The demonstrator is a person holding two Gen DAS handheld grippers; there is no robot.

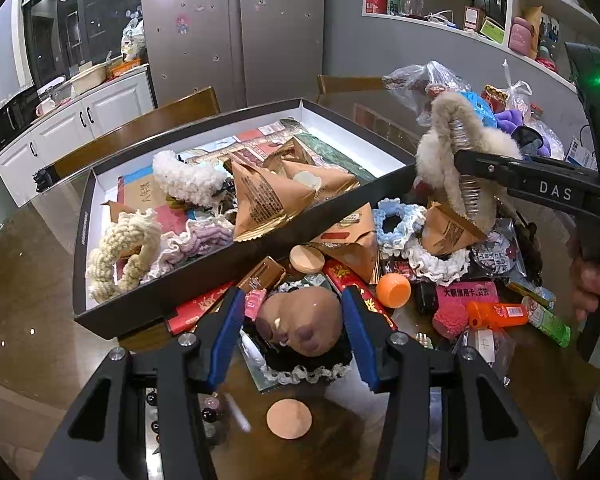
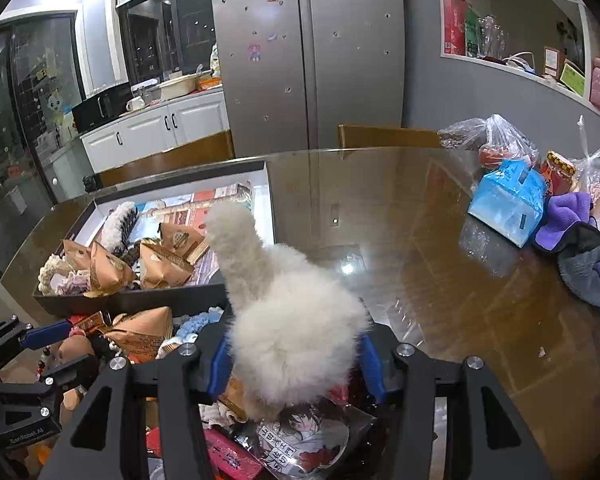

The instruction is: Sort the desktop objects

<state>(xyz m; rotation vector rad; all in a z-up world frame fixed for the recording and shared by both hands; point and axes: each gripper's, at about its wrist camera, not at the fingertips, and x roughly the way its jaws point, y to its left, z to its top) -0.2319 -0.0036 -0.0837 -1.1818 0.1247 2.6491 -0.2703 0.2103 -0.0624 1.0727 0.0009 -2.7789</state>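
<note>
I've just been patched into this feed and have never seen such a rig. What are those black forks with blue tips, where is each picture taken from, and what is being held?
No robot arm here: a person holds a two-finger gripper in each hand, and each carries a fisheye camera looking along its fingers. In the left wrist view, the left gripper is open, its blue pads either side of a brown plush toy on the cluttered table. To the right, that view shows the right gripper shut on a fluffy beige hair clip, lifted above the pile. The right wrist view shows that clip up close between its own pads. Behind lies the black tray, holding scrunchies and brown snack packets; more lie loose on the glass-topped table.
</note>
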